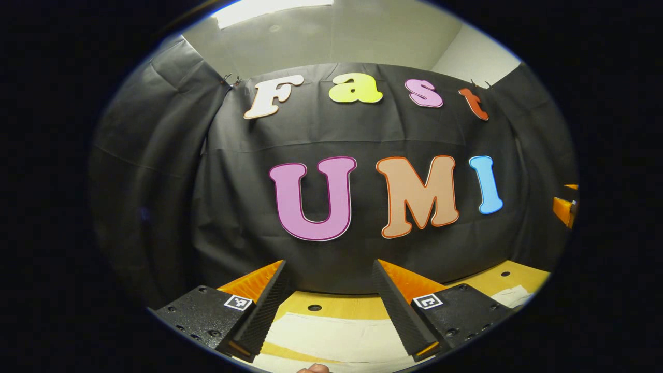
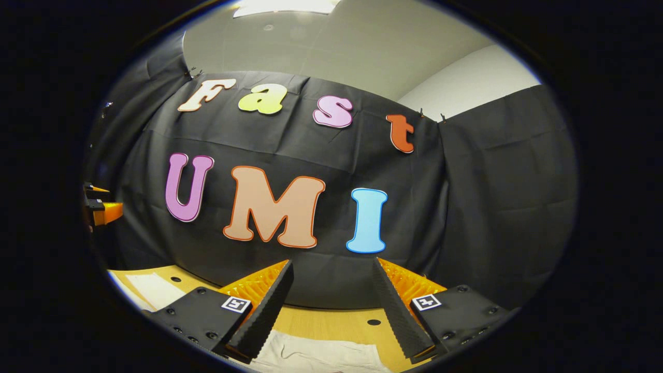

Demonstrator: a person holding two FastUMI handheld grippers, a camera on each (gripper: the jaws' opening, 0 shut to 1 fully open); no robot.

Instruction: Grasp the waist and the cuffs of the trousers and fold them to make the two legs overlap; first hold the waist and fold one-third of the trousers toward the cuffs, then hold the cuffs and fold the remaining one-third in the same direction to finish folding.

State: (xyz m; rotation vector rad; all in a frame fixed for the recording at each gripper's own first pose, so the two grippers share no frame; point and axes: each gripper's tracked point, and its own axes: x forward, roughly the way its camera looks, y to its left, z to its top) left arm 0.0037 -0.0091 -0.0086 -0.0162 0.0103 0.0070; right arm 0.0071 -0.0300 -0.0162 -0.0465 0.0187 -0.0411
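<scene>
1. The left gripper (image 1: pixel 329 305) hangs above the table (image 1: pixel 342 306) with its fingers spread wide and nothing between them.
2. Seen from the left gripper view, the trousers (image 1: pixel 331 336) lie pale and flat on the table, right under and between that gripper's fingers, which do not touch the cloth.
3. A second pale patch of cloth (image 1: pixel 513 295) lies on the table off to the right of that gripper, near the table's far edge; I cannot tell whether it belongs to the same garment.
4. A fingertip (image 1: pixel 313 369) of the person's hand peeks in at the very bottom, nearer than the trousers.
5. The right gripper (image 2: pixel 331 305) also hangs above the table (image 2: pixel 331 321), fingers parted and empty.
6. In the right gripper view the trousers (image 2: pixel 316 357) sit wrinkled on the table beneath that gripper's fingers, clear of both.
7. Another pale strip (image 2: pixel 155 290) lies on the table to the left of it.
8. The table shows small dark holes (image 2: pixel 374 322) behind the trousers, toward the wall (image 2: pixel 497 197).
9. Each gripper glimpses the other at the edge, raised above the table: (image 1: pixel 565 207) and (image 2: pixel 101 207).
</scene>
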